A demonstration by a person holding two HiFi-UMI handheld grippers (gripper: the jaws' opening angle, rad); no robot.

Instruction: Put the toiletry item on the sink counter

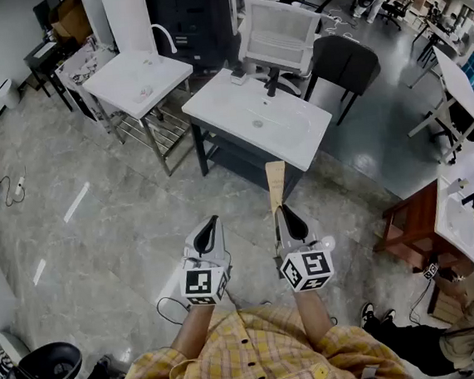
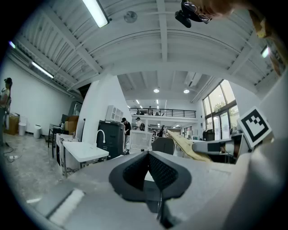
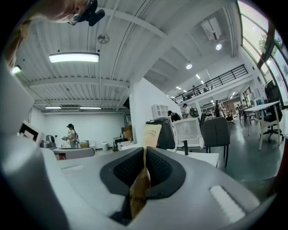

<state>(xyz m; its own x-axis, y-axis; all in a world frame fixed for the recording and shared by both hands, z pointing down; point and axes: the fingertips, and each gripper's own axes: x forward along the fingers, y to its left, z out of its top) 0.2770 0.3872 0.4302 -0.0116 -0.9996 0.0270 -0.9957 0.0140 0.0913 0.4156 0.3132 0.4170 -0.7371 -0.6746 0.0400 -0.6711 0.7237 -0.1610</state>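
My right gripper (image 1: 288,213) is shut on a flat tan cardboard toiletry pack (image 1: 277,185), which sticks up and forward out of the jaws. In the right gripper view the pack (image 3: 150,134) stands pinched edge-on between the black pads (image 3: 159,168). My left gripper (image 1: 210,224) hangs beside it, shut and empty; its pads (image 2: 162,170) meet with nothing between them. Both grippers are over the floor, short of the white sink counter (image 1: 212,103) ahead, which has a black faucet (image 1: 272,81) and a white framed panel (image 1: 280,30) behind it.
A second white sink table (image 1: 136,82) with a white faucet stands to the left. A black chair (image 1: 343,62) sits behind the counter. A wooden sink stand (image 1: 411,226) and a seated person (image 1: 472,295) are at the right. Cables lie on the tiled floor.
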